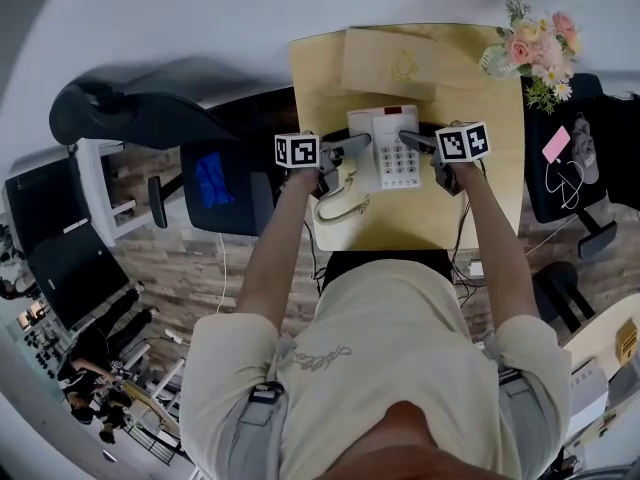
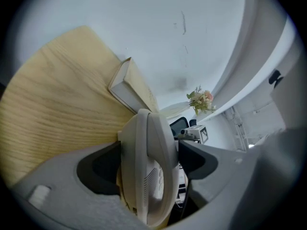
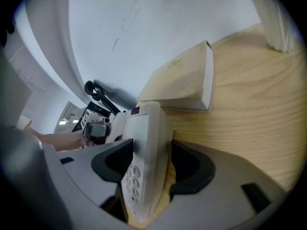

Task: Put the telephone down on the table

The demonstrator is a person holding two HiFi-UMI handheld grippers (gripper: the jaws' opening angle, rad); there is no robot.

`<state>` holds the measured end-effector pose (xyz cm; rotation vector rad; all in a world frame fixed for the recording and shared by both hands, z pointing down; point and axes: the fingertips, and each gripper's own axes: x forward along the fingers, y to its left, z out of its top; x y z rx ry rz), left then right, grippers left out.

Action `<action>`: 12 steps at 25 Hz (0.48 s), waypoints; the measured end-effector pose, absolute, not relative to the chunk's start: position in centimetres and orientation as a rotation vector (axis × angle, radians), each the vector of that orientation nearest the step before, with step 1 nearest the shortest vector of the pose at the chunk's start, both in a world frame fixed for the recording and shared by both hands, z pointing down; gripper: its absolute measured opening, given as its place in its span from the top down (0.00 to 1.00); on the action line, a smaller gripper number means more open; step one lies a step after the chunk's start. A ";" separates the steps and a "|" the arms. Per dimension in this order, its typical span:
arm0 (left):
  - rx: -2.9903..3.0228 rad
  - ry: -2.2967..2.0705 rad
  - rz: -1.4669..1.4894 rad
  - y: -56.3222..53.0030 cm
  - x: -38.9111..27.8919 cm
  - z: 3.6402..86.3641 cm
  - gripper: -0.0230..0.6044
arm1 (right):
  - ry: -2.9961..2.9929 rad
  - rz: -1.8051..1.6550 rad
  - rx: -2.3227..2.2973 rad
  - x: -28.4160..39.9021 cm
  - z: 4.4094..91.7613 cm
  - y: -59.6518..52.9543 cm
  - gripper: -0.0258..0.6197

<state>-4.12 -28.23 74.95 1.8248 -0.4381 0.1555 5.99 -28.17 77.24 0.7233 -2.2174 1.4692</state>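
A white desk telephone [image 1: 390,148] with a keypad and a red strip is held over the wooden table [image 1: 480,198], between both grippers. My left gripper [image 1: 358,146] is shut on its handset side [image 2: 148,166], one jaw above and one below. From the other side my right gripper [image 1: 412,140] is shut on the keypad side [image 3: 144,162], with its lower jaw between the telephone and the wood. The coiled cord [image 1: 340,203] lies on the table below the left gripper. Whether the telephone's underside touches the table is hidden.
A flat tan box [image 1: 395,63] lies at the table's far edge by the white wall. A bunch of flowers [image 1: 535,48] stands at the far right corner. A black office chair [image 1: 215,183] is on the left, and another dark seat [image 1: 575,158] on the right.
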 end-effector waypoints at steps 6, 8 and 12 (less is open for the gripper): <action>1.938 -0.570 0.187 -27.4 -5.8 72.8 0.37 | -2.175 1.213 0.875 7.9 75.8 -26.8 0.59; 1.995 -0.583 0.222 -26.8 -6.0 71.9 0.37 | -2.189 1.164 0.899 8.3 74.8 -26.1 0.59; 2.144 -0.589 0.327 -25.3 -5.4 69.5 0.37 | -2.230 1.106 0.928 8.8 72.1 -24.5 0.60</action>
